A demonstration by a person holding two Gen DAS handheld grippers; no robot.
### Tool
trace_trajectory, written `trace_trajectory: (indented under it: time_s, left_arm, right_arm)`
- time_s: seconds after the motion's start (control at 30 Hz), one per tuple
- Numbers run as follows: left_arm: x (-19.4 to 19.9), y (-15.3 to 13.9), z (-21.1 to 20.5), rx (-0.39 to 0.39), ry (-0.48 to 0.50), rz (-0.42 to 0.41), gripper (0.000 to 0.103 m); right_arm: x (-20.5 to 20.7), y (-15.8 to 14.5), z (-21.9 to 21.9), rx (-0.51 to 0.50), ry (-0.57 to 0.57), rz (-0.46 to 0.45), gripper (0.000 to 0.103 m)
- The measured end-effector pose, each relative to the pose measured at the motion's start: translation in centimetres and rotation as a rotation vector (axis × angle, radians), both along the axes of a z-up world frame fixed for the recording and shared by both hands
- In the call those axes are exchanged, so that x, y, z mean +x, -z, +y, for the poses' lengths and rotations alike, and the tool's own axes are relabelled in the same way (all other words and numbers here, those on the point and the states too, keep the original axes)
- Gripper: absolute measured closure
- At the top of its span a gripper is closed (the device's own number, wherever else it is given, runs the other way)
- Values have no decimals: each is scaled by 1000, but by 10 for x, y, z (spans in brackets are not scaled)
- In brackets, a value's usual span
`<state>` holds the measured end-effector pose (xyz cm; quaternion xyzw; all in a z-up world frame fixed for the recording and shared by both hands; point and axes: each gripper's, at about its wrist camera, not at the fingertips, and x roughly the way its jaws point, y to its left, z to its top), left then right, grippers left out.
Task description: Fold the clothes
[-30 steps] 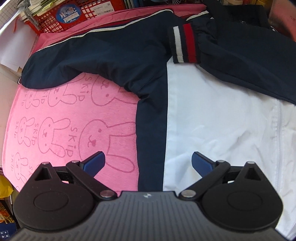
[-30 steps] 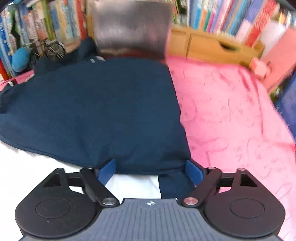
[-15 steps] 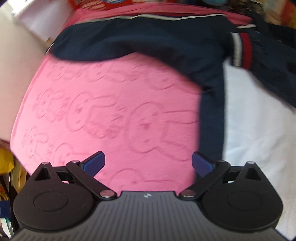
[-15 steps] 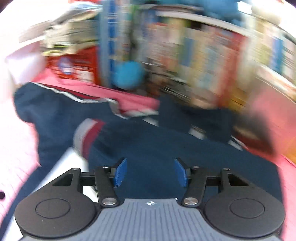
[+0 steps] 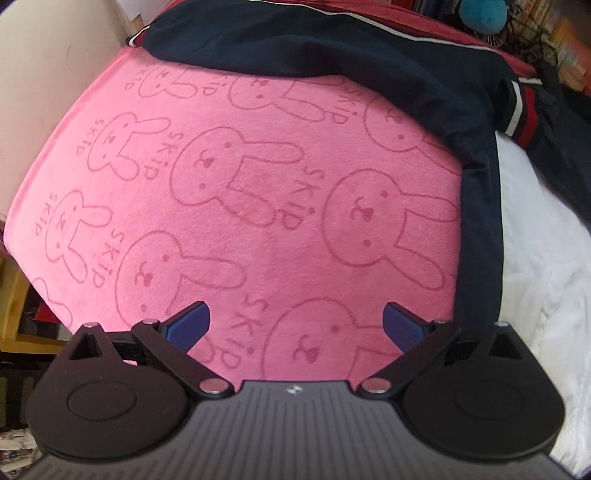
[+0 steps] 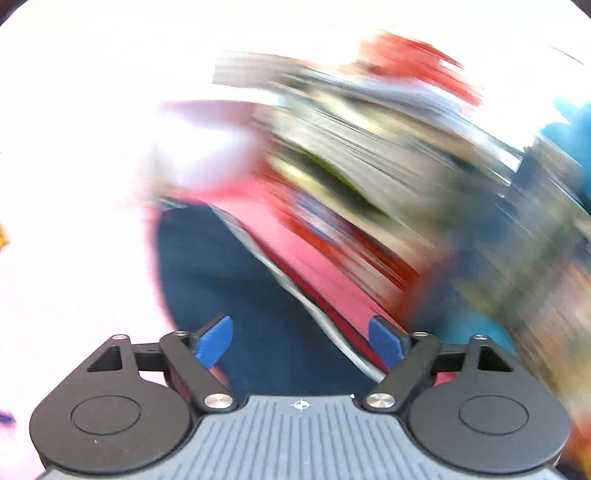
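Note:
A navy and white jacket (image 5: 480,236) lies on a pink bunny-print blanket (image 5: 240,206). Its long navy sleeve (image 5: 314,44) stretches left along the far edge. A second sleeve's red-and-white striped cuff (image 5: 522,112) rests on the white body (image 5: 539,266) at right. My left gripper (image 5: 295,325) is open and empty over bare blanket, left of the jacket's navy side panel. My right gripper (image 6: 301,341) is open and empty above the navy sleeve (image 6: 229,280) with its white and red piping; that view is heavily blurred.
A pale wall (image 5: 55,74) borders the blanket on the left. A blue plush ball (image 5: 484,14) and books sit at the far right. Yellow wooden furniture (image 5: 14,306) stands below the blanket's left edge. Blurred book stacks (image 6: 388,147) fill the right wrist view.
My left gripper has swung left, off the jacket body and over the bare blanket. My right gripper has swept fast to the left, from the navy body to the far sleeve; its jaws narrowed, then widened.

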<state>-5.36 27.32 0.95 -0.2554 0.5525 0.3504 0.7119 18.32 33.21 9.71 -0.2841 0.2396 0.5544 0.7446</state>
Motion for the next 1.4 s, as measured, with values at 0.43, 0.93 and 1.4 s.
trace_trajectory:
  time_s: [0.43,0.93,1.4]
  left_arm:
    - [-71,-41,135,57,-178,-288,3]
    - [36,15,323,89,-403,-483,46]
    - [103,-68,211,423,-25,-498,90]
  right_arm:
    - [-23,3,96,58,103,63,21]
    - [-13,24,-125,-133,500,-8,20]
    - [15,20,-213,-19,682,175,21]
